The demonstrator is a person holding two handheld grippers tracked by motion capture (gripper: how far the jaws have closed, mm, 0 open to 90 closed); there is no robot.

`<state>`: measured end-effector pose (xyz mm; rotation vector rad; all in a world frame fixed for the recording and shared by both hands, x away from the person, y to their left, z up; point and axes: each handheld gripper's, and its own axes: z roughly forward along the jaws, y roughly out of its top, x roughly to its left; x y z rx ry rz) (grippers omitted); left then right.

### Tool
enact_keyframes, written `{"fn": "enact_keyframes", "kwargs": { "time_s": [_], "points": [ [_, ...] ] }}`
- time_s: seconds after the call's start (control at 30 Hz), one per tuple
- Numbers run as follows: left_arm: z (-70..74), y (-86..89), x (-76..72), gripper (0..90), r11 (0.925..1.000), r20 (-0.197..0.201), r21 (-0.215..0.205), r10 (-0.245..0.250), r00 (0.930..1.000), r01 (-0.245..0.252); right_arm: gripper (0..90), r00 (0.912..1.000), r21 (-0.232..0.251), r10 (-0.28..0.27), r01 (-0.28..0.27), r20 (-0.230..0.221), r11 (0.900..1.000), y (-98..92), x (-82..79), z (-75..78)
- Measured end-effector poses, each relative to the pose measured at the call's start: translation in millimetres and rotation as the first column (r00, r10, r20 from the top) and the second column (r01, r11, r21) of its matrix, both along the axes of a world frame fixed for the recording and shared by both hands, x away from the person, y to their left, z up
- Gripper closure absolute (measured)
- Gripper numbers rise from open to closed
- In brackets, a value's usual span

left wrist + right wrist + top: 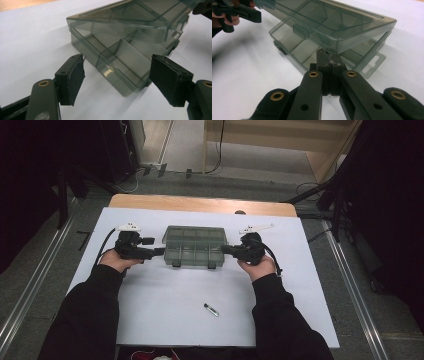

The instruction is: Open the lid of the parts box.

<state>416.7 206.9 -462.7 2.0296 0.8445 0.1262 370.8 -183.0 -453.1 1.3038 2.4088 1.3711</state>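
A smoky clear compartment box (195, 245) lies mid-table. Its lid (332, 22) stands tilted up off the base (294, 42). My right gripper (328, 58) is shut, with its closed tip tucked under the lid's edge at the box's right end (225, 249). My left gripper (118, 66) is open at the box's left end (160, 251). Its two pads (75, 72) stand apart on either side of the box's near corner (130, 87) and touch nothing. In the left gripper view the compartments (117, 57) look empty.
A small dark cylinder with a green tip (211, 309) lies on the white tabletop (165, 305), closer to the person than the box. The far table edge is bare wood (200, 203). Dark stands and cables surround the table.
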Motion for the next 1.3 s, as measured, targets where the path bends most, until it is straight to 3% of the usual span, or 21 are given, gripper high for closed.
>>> {"fn": "enact_keyframes", "kwargs": {
  "time_s": [0.1, 0.3, 0.57, 0.63, 0.93, 1.0, 1.07, 1.17, 1.3],
  "points": [
    [0.6, -2.0, 0.8, 27.8, 1.0000, 0.023, -0.001, -0.002, 0.9997, 0.002, 90.0, 1.0000, 0.001, -0.002, 0.002, 0.003, 1.000, 0.2, 1.2, 1.9],
    [4.6, -4.0, 5.0, 27.8, 0.9999, 0.031, -0.017, 0.005, 0.9995, -0.004, 90.0, 0.9998, -0.012, 0.001, -0.001, 0.020, 1.000, -0.2, 5.6, 6.6],
    [7.8, -8.8, 9.7, 28.5, 1.0000, 0.072, -0.005, 0.007, 0.9973, -0.007, 90.0, 0.9996, -0.015, -0.004, 0.005, 0.028, 1.000, -0.2, 9.4, 11.6],
    [6.5, -10.9, 10.3, 32.4, 1.0000, 0.092, -0.002, 0.009, 0.9957, -0.009, 90.0, 0.9995, -0.012, -0.007, 0.007, 0.031, 1.000, -0.5, 11.0, 13.4],
    [8.1, -15.9, 19.6, 39.5, 0.9988, 0.093, 0.009, 0.048, 0.9945, -0.049, 90.0, 0.9991, -0.001, -0.010, 0.010, 0.041, 1.000, 2.9, 16.5, 18.1],
    [9.8, -17.1, 19.6, 44.9, 0.9983, 0.130, 0.017, 0.053, 0.9900, -0.056, 90.0, 0.9992, 0.004, -0.012, 0.012, 0.039, 1.000, 3.8, 16.4, 18.6],
    [10.9, -17.6, 19.7, 51.4, 0.9978, 0.124, 0.012, 0.063, 0.9904, -0.065, 90.0, 0.9991, 0.005, -0.012, 0.012, 0.040, 1.000, 3.5, 16.4, 18.4],
    [11.8, -18.4, 19.7, 54.4, 0.9978, 0.117, 0.008, 0.065, 0.9910, -0.066, 90.0, 0.9991, 0.006, -0.014, 0.014, 0.040, 1.000, 2.8, 16.0, 18.1],
    [11.1, -18.3, 21.1, 62.5, 0.9972, 0.071, -0.010, 0.075, 0.9947, -0.074, 88.8, 0.9994, 0.006, -0.016, 0.016, 0.031, 1.000, 1.5, 15.1, 17.2]
  ]
}}
